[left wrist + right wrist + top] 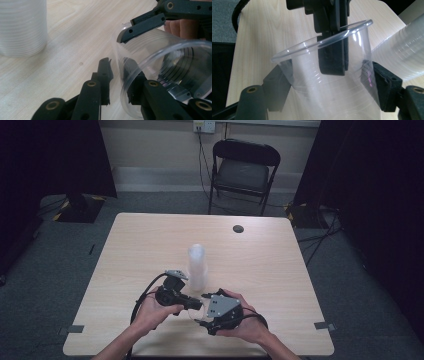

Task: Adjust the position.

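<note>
Looks like a handover step. The single clear plastic cup [332,100] is up off the light wooden surface [270,265], just on the person's side of the tall stack of translucent white plastic cups [196,267].

The right gripper [329,75] has its jaws pressed on either side of the cup's body, about half closed, so it's the one carrying it. The left gripper [120,72] straddles the rim, one jaw inside and one outside. Its jaws are only slightly parted, with a visible gap to the wall, so I don't think it's gripping.

My guess at the next move: the left backs straight off the rim without snagging it (that thin plastic flexes easily), then the right sets the cup down.

There's plenty of bare surface right of the stack and beyond it. The near edge is close behind the hands, and the stack is near enough to bump.
</note>
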A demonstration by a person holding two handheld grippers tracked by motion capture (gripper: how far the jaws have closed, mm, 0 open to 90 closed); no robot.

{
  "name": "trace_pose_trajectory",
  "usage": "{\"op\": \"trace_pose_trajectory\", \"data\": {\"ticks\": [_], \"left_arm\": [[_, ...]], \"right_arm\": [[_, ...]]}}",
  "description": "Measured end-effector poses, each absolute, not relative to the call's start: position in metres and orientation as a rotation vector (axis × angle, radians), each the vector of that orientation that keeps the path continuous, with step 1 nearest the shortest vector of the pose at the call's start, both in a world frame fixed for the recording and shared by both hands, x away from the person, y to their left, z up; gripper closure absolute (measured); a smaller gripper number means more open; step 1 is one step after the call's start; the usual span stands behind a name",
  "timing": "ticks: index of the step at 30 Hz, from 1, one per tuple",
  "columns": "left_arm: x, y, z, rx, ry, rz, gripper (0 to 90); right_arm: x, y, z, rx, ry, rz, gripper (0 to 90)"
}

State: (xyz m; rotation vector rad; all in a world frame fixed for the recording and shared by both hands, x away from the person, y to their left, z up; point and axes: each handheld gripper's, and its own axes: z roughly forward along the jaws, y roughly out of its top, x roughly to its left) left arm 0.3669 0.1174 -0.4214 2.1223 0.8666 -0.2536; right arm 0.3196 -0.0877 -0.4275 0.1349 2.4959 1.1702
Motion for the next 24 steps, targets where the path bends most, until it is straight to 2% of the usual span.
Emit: {"op": "trace_pose_trajectory", "data": {"ticks": [15,24], "left_arm": [[0.365,0.121,-0.423,2.049,0.868,-0.208,61.9],[0.364,0.125,-0.423,2.002,0.87,-0.199,57.2]], "right_arm": [[0.325,-0.097,-0.431,0.234,2.486,1.201,26.6],[0.328,-0.103,-0.431,0.29,2.476,1.236,26.8]]}}
